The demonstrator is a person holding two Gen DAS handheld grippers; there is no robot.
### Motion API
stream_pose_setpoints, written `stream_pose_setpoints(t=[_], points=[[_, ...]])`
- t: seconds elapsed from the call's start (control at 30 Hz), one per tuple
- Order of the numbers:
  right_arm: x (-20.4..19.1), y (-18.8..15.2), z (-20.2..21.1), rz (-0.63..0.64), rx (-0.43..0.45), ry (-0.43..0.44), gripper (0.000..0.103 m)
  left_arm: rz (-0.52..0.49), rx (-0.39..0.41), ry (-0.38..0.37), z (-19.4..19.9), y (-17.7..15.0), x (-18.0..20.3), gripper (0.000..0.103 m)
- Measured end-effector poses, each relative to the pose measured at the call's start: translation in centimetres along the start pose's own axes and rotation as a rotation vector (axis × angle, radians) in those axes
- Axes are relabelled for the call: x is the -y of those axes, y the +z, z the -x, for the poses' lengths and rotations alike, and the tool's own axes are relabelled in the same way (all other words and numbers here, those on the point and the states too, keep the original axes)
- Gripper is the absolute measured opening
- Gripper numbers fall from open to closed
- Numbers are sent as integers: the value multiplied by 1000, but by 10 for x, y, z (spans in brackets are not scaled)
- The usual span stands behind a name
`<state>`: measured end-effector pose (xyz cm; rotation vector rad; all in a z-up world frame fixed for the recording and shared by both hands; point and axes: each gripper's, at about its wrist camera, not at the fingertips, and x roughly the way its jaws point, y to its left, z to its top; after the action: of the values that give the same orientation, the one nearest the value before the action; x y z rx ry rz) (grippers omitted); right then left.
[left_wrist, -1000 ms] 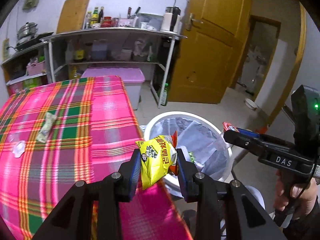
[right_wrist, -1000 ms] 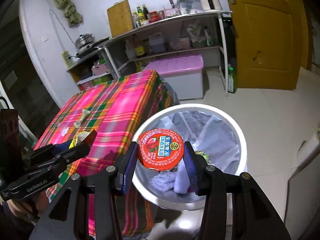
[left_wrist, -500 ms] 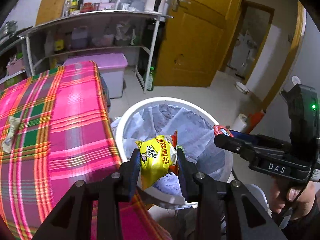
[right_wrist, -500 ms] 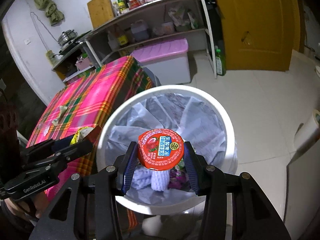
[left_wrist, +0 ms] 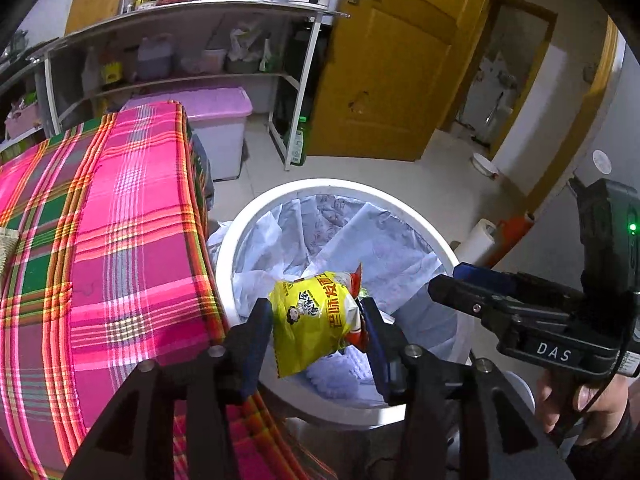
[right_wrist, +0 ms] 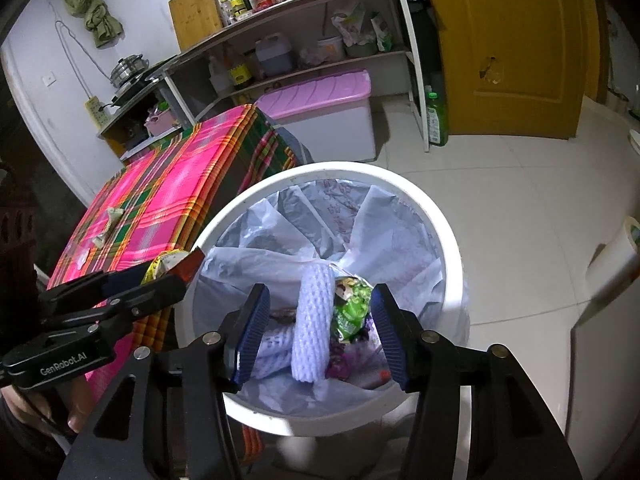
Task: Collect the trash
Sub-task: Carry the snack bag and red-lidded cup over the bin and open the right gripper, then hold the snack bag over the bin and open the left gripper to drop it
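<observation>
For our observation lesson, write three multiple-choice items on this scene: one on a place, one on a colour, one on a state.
1. Where is the crinkled yellow snack packet? A on the tablecloth; B between the left gripper fingers, above the round white plastic bin; C on a shelf.
2. What colour is the plastic storage box lid? A purple; B green; C black.
3. The right gripper is: A open, empty; B clamping a bottle; C clamping a cloth.
Key: 1 B, it hangs over the bin, those fingers having just been opening. 2 A, lilac top. 3 A, nothing sits between its fingers, which have just been opening.
</observation>
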<state>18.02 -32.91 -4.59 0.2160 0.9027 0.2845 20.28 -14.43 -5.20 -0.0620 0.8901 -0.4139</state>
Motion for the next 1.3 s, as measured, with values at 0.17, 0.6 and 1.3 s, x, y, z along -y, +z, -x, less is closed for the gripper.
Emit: stream_pose_setpoints(t=[0.17, 0.6, 1.3], points=[[-6, 1, 11, 11, 17, 2, 54, -1, 27, 6, 13, -1, 2, 44], [-47, -2, 46, 81, 67, 49, 54, -1, 119, 32, 66, -11, 6, 44], [-127, -2, 56, 219, 80, 139, 54, 93, 230, 143, 145, -49, -45, 44]])
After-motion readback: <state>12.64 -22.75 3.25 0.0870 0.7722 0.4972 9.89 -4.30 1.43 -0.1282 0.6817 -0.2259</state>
